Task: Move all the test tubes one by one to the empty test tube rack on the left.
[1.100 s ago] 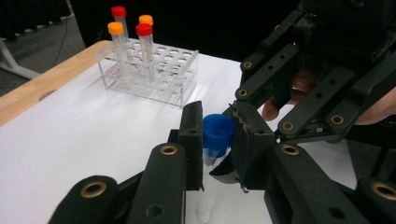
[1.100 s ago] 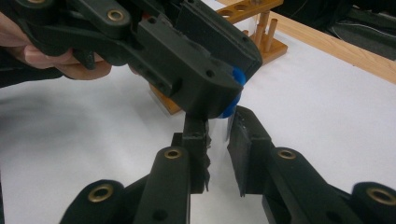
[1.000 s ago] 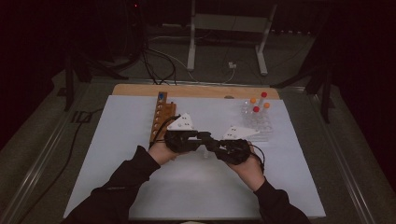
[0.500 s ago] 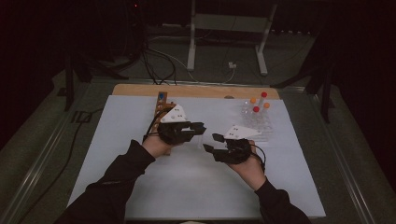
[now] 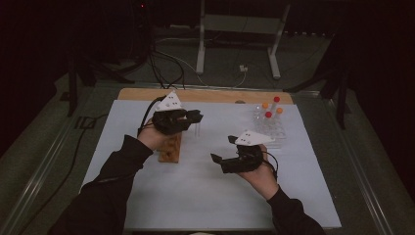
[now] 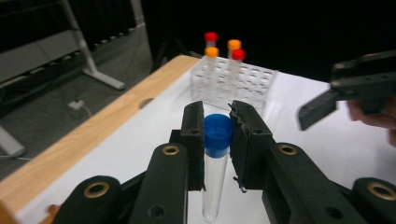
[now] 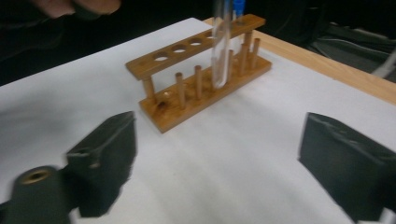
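Dark room; floor with loose cables (image 5: 161,63) and a grey metal stand (image 5: 240,29) beyond the far edge. Bench (image 5: 205,200) covered by a white sheet, with a strip of bare wood (image 5: 205,95) showing along the far edge; metal rail along the left side. Near half of the sheet is bare, with wide free space in front of both forearms and toward the right edge. Wooden rack (image 7: 201,81) sits left of centre, with a row of round holes on top and pegs below, partly under the left hand in the high view. Clear plastic rack (image 5: 270,127) stands near the far right, carrying tubes with red and orange caps (image 6: 223,49). Left hand-held gripper (image 5: 192,117) is raised over the wooden rack, its jaws pinching a clear tube with a blue cap (image 6: 217,154) just below the cap; the tube hangs upright with its lower end above the rack. Right hand-held gripper (image 5: 223,150) hovers low over the middle of the sheet, well apart from both racks; its jaws have just been opening and now stand spread, nothing between them.
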The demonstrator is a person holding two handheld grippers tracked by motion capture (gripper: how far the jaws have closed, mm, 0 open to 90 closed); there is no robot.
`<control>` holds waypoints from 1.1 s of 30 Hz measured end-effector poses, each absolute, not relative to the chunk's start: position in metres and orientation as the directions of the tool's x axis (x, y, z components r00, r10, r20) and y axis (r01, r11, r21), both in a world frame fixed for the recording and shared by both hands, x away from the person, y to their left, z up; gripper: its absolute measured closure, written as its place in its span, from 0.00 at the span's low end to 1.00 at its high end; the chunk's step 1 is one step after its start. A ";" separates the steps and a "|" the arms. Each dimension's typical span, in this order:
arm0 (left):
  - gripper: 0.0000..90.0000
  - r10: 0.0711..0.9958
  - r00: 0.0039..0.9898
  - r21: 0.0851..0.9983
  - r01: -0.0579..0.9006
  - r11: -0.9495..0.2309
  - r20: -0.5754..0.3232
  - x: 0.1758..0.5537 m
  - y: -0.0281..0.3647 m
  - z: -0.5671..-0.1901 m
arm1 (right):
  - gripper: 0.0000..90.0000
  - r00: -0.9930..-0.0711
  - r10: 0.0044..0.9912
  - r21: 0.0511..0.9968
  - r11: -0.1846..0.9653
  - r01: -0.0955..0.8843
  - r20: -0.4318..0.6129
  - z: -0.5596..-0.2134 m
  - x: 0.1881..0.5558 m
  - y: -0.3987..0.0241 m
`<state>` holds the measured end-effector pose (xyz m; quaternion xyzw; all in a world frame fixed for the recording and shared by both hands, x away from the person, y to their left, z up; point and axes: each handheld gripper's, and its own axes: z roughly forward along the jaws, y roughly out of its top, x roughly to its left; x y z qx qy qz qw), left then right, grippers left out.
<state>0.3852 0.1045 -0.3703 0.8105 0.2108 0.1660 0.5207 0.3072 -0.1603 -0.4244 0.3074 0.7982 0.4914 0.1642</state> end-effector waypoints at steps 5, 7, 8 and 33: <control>0.86 0.549 0.834 0.915 0.175 -0.364 0.059 0.395 0.114 -0.365 | 0.04 -0.771 0.635 0.885 0.332 0.326 0.046 -0.425 0.307 -0.161; 0.86 0.562 0.825 0.915 0.182 -0.361 0.058 0.399 0.118 -0.364 | 0.02 -0.773 0.633 0.884 0.333 0.328 0.048 -0.425 0.307 -0.160; 0.86 0.571 0.819 0.915 0.182 -0.359 0.061 0.401 0.120 -0.364 | 0.02 -0.775 0.630 0.886 0.332 0.325 0.048 -0.425 0.307 -0.161; 0.86 0.726 0.684 0.926 0.231 -0.300 0.064 0.443 0.173 -0.362 | 0.00 -0.783 0.619 0.883 0.336 0.329 0.057 -0.425 0.307 -0.161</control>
